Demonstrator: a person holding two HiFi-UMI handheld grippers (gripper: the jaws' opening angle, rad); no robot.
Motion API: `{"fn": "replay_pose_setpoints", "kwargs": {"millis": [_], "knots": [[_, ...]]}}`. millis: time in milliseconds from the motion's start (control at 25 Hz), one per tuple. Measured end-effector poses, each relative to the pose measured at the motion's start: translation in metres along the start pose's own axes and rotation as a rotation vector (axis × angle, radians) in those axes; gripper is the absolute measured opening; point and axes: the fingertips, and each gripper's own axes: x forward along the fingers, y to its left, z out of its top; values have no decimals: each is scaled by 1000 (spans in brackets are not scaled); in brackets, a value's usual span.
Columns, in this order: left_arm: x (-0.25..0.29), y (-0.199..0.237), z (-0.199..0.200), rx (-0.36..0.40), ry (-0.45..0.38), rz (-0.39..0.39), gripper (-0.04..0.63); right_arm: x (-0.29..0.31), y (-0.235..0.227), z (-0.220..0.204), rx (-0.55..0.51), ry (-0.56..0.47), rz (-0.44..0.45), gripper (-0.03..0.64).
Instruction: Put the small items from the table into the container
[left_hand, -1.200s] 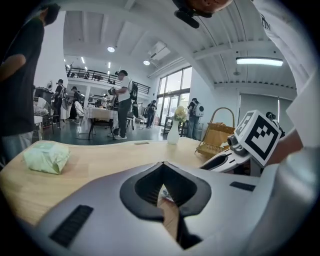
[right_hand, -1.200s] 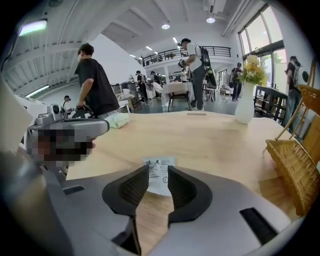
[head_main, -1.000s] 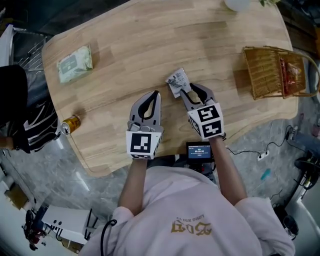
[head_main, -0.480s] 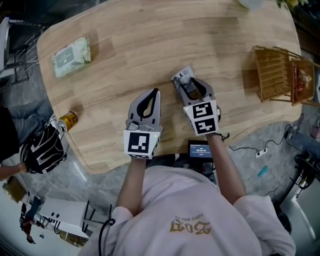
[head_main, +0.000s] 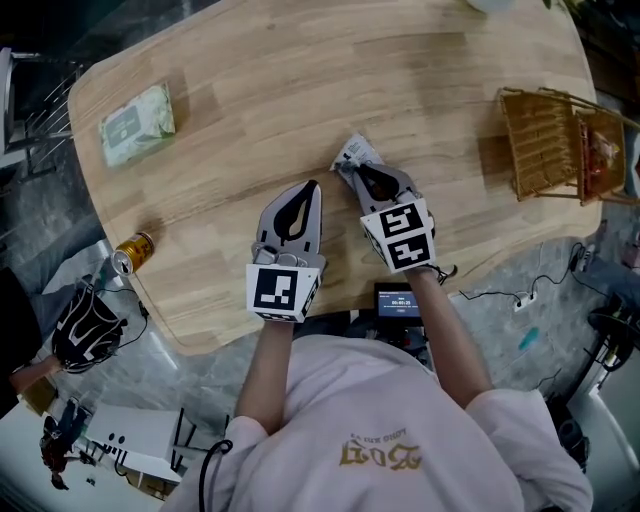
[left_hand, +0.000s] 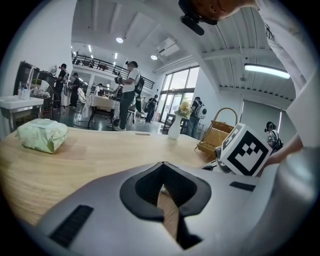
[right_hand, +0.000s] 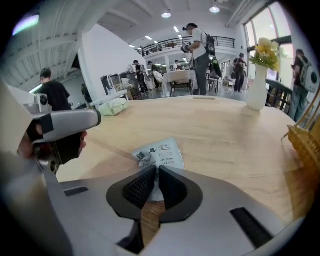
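Light wooden table (head_main: 300, 70), rounded corners. Green wipes pack (head_main: 137, 124) laid flat near far-left corner. Gold can (head_main: 132, 253) laid on side at left edge. Small white packet (head_main: 352, 155) seen flat near middle. Wicker basket (head_main: 545, 145) set near right edge, well apart from packet. White vase (right_hand: 256, 90) stood upright at far edge.

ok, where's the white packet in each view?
Head view: white packet mid-table, at the right gripper's closing jaws.
Left gripper view: not in it.
Right gripper view: centre, near edge between the jaws.
Shared landmark: wicker basket, right of centre in all three.
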Motion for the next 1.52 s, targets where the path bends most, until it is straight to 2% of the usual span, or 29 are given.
{"fn": "replay_pose_setpoints", "kwargs": {"millis": [160, 440, 680, 1000, 1200, 1520], "knots": [[0, -4, 5, 5, -4, -8, 5, -1, 1, 0, 34, 2, 37, 26], [-4, 1, 15, 6, -22, 5, 5, -17, 17, 8, 24, -21, 63, 25], [-5, -3, 33, 1, -55, 2, 5, -40, 17, 30, 45, -82, 61, 25], [-15, -8, 80, 17, -131, 15, 5, -92, -3, 61, 46, -171, -1, 25], [-24, -19, 120, -6, -206, 0, 5, -131, -6, 90, 79, -262, -15, 25], [-39, -34, 177, 67, -308, 17, 5, -178, -2, 125, 44, -380, -7, 25]]}}
